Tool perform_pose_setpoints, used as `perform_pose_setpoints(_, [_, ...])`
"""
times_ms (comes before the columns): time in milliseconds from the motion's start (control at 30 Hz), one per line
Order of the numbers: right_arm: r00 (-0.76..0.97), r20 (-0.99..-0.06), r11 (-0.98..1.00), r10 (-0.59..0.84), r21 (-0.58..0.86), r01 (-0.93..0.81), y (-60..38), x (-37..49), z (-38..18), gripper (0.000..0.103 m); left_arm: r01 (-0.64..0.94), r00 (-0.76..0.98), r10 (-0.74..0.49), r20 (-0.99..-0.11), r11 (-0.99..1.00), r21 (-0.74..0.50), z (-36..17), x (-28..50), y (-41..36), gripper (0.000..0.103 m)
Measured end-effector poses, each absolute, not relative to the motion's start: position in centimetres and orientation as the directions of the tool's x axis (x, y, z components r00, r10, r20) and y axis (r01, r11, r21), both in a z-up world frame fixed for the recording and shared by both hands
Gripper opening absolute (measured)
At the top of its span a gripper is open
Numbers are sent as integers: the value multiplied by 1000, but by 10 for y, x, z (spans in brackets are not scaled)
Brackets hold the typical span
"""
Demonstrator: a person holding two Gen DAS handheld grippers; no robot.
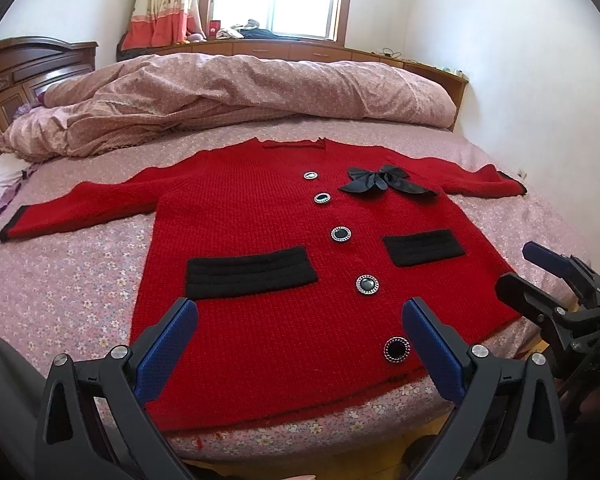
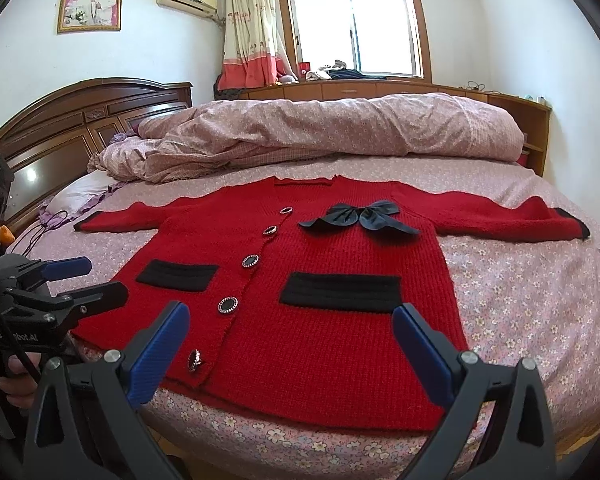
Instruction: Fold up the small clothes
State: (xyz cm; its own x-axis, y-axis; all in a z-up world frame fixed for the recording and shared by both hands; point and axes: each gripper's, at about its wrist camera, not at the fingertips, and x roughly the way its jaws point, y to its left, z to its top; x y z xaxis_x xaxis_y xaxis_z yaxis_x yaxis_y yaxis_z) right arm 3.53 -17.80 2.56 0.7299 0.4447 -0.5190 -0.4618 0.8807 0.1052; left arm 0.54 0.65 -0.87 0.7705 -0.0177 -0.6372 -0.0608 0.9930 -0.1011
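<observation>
A small red knitted cardigan (image 1: 260, 216) lies flat and face up on the bed, sleeves spread to both sides. It has two black pockets, a black bow (image 1: 380, 182) and a row of dark round buttons. It also shows in the right wrist view (image 2: 340, 256). My left gripper (image 1: 300, 320) is open and empty, hovering over the cardigan's hem. My right gripper (image 2: 292, 324) is open and empty over the hem too. The right gripper shows at the right edge of the left wrist view (image 1: 528, 268), and the left gripper at the left edge of the right wrist view (image 2: 92, 276).
The bed (image 1: 60, 280) has a pink flowered sheet. A bunched pink duvet (image 1: 240, 88) lies across its far side. A wooden headboard (image 2: 80, 120) stands at the left, a white pillow (image 2: 76, 196) beside it. The bed's near edge runs just below the hem.
</observation>
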Motion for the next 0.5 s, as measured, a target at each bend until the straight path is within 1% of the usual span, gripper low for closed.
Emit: perform_pose_setpoints(500, [726,-526,880,443,102,-463,-176,36,24,103,-71,763,-3,-647,993,-89,-11,7,7,99])
